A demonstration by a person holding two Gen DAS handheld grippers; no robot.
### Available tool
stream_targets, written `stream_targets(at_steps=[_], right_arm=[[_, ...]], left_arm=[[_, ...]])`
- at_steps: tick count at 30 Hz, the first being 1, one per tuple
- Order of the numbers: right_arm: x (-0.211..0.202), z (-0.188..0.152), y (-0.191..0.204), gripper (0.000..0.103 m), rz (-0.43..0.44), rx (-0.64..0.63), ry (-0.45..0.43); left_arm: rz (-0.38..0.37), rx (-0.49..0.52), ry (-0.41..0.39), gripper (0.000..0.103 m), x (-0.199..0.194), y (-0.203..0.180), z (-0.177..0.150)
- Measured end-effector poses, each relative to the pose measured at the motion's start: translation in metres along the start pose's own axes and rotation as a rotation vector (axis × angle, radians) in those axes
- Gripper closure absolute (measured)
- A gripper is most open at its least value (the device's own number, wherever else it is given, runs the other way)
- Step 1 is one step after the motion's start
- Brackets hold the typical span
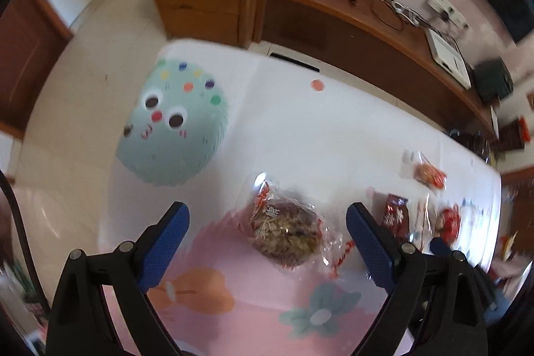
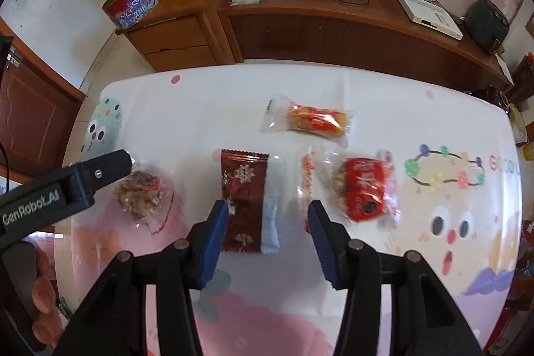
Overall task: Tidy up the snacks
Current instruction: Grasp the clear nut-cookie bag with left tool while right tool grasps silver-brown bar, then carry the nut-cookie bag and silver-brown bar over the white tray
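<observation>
The left gripper (image 1: 267, 222) has its fingers spread wide around the brown round snack (image 1: 287, 231) on the tabletop (image 1: 300, 129) (no contact visible). The right gripper (image 2: 268, 216) fingers, moderately open and empty, flank the dark red packet (image 2: 242, 199).

4 snacks on table (image 2: 233, 89), round cake (image 2: 142, 196) leftmost, foil packet (image 2: 242, 189) beside, wrapped biscuit (image 2: 363, 189) right, long pastry (image 2: 313, 119) behind
</observation>
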State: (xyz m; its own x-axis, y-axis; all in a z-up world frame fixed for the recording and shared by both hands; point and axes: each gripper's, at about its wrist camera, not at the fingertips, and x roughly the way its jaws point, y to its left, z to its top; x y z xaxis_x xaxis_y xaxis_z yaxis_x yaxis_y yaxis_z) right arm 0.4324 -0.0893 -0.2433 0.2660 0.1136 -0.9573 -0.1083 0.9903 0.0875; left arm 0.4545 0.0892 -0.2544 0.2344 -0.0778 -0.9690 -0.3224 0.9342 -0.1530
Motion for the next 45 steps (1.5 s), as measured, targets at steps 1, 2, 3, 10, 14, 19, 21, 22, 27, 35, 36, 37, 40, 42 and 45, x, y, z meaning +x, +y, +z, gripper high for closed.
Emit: stream_targets(at_steps=[1,2,3,10,14,19,21,22,27,35,36,37,40,42,45], right_arm=[[0.003,0.0,0.002,0.053,0.001,-0.001,0.002],[0.007,0.0,0.004,0.053,-0.004,-0.004,0.005],[0.013,-0.001,0.006,0.053,-0.012,-0.01,0.013],[0.022,-0.013,0.019,0.084,-0.043,-0.078,0.008],[0.018,-0.022,0.012,0.086,-0.002,-0.047,0.023],[0.013,-0.036,0.004,0.087,0.028,-0.013,0.049],[0.011,-0.042,0.001,0.087,0.03,-0.002,0.058],[0.01,-0.043,0.0,0.087,0.032,0.004,0.062],[-0.001,-0.05,-0.01,0.087,0.035,0.043,0.06],[-0.037,-0.066,-0.025,0.087,0.069,0.088,0.018],[-0.044,-0.069,-0.027,0.087,0.076,0.091,0.009],[-0.05,-0.071,-0.029,0.087,0.082,0.094,0.002],[-0.076,-0.085,-0.032,0.087,0.104,0.099,-0.031],[-0.092,-0.095,-0.033,0.087,0.125,0.1,-0.043],[-0.119,-0.114,-0.033,0.087,0.146,0.096,-0.075]], left_arm=[[-0.008,-0.023,0.006,0.009,0.003,0.002,0.0],[-0.015,-0.051,0.012,0.009,0.007,0.004,-0.001],[-0.02,-0.072,0.016,0.009,0.009,0.006,-0.002],[-0.024,-0.201,0.021,0.009,0.017,0.013,-0.006],[0.024,-0.235,0.066,0.009,0.03,0.009,-0.011],[0.085,-0.243,0.114,0.016,0.047,-0.002,-0.02],[0.107,-0.221,0.117,0.022,0.049,-0.005,-0.022],[0.118,-0.209,0.111,0.029,0.049,-0.007,-0.024],[0.123,-0.15,0.087,0.055,0.045,-0.015,-0.036],[0.062,-0.067,0.071,0.056,0.015,-0.004,-0.068],[0.051,-0.057,0.063,0.056,0.009,-0.004,-0.071],[0.042,-0.043,0.053,0.056,-0.003,-0.003,-0.075],[0.01,0.027,0.009,0.056,-0.04,-0.008,-0.091],[-0.007,0.089,-0.03,0.055,-0.071,-0.007,-0.108],[-0.02,0.162,-0.092,0.055,-0.115,-0.006,-0.135]])
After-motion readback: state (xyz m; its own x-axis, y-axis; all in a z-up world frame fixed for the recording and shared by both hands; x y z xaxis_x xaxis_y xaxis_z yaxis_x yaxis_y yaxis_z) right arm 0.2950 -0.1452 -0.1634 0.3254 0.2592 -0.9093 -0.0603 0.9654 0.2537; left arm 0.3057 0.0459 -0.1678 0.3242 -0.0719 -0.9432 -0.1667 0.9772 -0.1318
